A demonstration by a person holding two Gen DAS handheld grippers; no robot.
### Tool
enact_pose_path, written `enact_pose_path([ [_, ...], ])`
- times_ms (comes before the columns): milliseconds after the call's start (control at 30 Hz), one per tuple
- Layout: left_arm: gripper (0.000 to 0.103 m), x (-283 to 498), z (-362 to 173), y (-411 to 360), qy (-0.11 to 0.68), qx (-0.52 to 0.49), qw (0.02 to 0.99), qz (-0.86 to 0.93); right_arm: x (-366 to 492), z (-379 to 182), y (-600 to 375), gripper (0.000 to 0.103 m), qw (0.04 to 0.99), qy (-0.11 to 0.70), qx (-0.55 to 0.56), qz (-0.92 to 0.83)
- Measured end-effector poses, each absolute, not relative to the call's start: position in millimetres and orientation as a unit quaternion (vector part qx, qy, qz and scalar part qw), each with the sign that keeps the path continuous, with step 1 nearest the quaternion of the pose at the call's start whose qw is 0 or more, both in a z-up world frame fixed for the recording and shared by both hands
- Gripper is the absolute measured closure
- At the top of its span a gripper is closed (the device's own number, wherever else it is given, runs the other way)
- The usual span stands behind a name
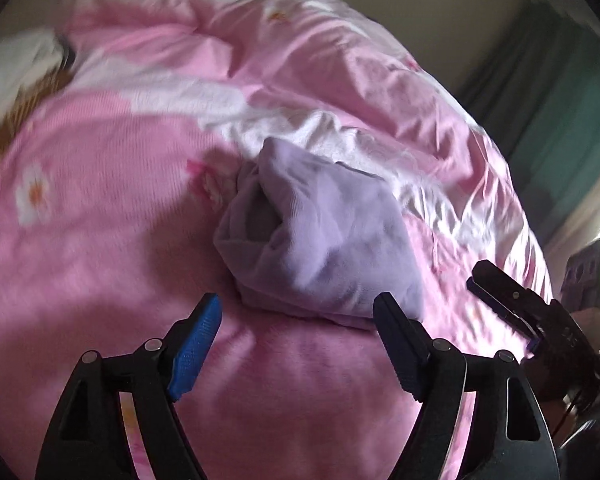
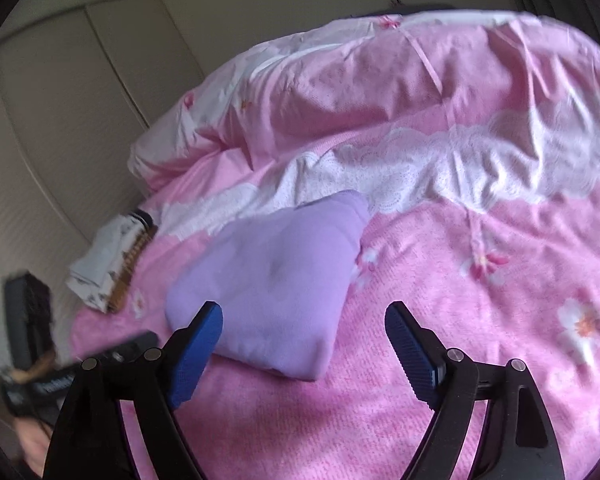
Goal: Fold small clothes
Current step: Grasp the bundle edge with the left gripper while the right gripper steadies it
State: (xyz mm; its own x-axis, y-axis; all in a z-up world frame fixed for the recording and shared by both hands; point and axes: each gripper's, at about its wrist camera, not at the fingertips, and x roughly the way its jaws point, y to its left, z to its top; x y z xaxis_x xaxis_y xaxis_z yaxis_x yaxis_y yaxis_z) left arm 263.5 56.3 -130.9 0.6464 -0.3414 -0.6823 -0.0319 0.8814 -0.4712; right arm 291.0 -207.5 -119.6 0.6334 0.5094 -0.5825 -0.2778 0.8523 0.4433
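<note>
A lilac garment (image 1: 320, 236) lies folded in a compact bundle on the pink bed cover (image 1: 100, 184). My left gripper (image 1: 298, 314) is open and empty, just short of the bundle's near edge. In the right wrist view the same lilac bundle (image 2: 272, 280) lies flat ahead and to the left. My right gripper (image 2: 304, 322) is open and empty, its left finger over the bundle's near corner. The right gripper also shows at the right edge of the left wrist view (image 1: 500, 296).
A rumpled pink and white quilt (image 2: 380, 112) is heaped at the back of the bed. A white and brown folded item (image 2: 112, 268) lies at the bed's left edge. A pale wardrobe (image 2: 60, 100) stands beyond it. Green curtains (image 1: 560, 92) hang on the right.
</note>
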Motion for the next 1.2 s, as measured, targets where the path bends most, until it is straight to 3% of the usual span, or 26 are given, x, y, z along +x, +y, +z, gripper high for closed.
enact_pose_path([
  [267,0.024,279,-175,50,0.423,-0.373,0.824,-0.054,341,-153,-221,0.016,0.833,0.429,0.249,0.247],
  [733,0.008,305,-206,46,0.369,-0.447,0.813,-0.049,415,-196,-203,0.016,0.788,0.468,0.285,0.280],
  [1200,0.008,311,-204,45,0.346,-0.469,0.813,-0.016,435,-205,-171,0.014,0.772,0.492,0.268,0.300],
])
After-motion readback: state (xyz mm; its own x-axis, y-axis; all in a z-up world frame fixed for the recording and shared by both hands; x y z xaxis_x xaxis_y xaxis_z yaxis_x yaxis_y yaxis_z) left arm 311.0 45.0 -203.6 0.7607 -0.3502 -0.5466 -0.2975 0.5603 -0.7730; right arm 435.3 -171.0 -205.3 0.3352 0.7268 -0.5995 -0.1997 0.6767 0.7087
